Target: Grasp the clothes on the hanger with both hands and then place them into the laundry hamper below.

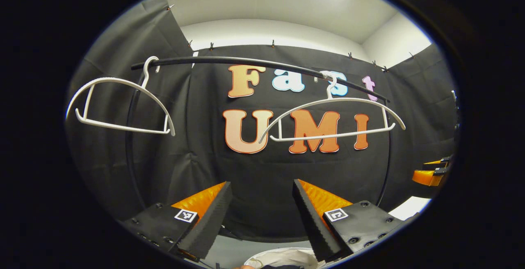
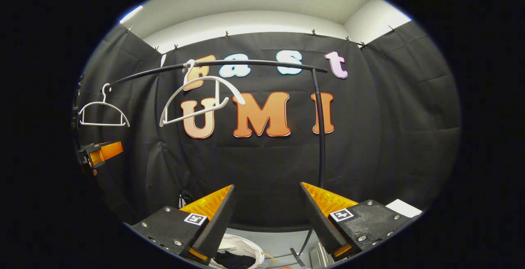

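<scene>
Two bare white hangers hang on a black rail [image 1: 246, 61]: one at the left [image 1: 119, 105], one at the right [image 1: 332, 117]. My left gripper [image 1: 262, 215] is open with nothing between its fingers, well below the rail. Under it shows the white rim of the laundry hamper [image 1: 283, 257]. In the right gripper view the same hangers [image 2: 102, 111] [image 2: 201, 96] hang on the rail [image 2: 246, 63]. My right gripper [image 2: 266, 219] is open and holds nothing. Below it sits the hamper [image 2: 240, 246] with dark cloth [image 2: 229, 259] inside. The left gripper [image 2: 100, 153] shows at the far left there.
The rack's black upright post [image 2: 320, 137] runs down just right of centre, behind my right gripper's fingers. Black cloth walls close in the booth all round. The other gripper [image 1: 430, 174] sits at the right edge of the left gripper view. A grey floor [image 2: 279, 238] lies below.
</scene>
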The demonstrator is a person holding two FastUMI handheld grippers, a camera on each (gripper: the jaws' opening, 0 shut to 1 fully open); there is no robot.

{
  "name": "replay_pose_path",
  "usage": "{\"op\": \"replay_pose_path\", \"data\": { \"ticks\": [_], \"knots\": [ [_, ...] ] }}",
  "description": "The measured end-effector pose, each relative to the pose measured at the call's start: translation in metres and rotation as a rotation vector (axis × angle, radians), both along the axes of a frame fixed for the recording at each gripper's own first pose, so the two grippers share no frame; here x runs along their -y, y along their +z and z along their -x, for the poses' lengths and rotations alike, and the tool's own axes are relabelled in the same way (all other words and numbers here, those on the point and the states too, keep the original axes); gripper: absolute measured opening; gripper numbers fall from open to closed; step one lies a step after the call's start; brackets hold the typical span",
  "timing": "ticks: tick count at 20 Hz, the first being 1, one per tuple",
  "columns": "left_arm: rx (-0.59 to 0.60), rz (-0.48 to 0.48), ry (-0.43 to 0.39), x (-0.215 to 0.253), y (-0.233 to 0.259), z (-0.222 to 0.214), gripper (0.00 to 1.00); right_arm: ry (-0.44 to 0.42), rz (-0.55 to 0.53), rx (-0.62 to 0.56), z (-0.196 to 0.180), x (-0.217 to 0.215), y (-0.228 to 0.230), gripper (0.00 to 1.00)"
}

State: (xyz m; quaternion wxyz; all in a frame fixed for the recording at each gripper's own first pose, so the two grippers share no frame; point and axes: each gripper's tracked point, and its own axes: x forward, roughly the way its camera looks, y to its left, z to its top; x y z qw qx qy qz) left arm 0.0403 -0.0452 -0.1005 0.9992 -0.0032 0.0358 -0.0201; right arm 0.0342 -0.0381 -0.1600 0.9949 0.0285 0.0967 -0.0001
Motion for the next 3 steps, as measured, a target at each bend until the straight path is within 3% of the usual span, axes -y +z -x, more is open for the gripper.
{"op": "replay_pose_path", "data": {
  "ticks": [3],
  "knots": [
    [0.006, -0.006, -0.002, -0.0003, 0.004, -0.0003, 1.0, -0.002, 0.009, 0.007, 0.0016, 0.0004, 0.0048, 0.93]
  ]
}}
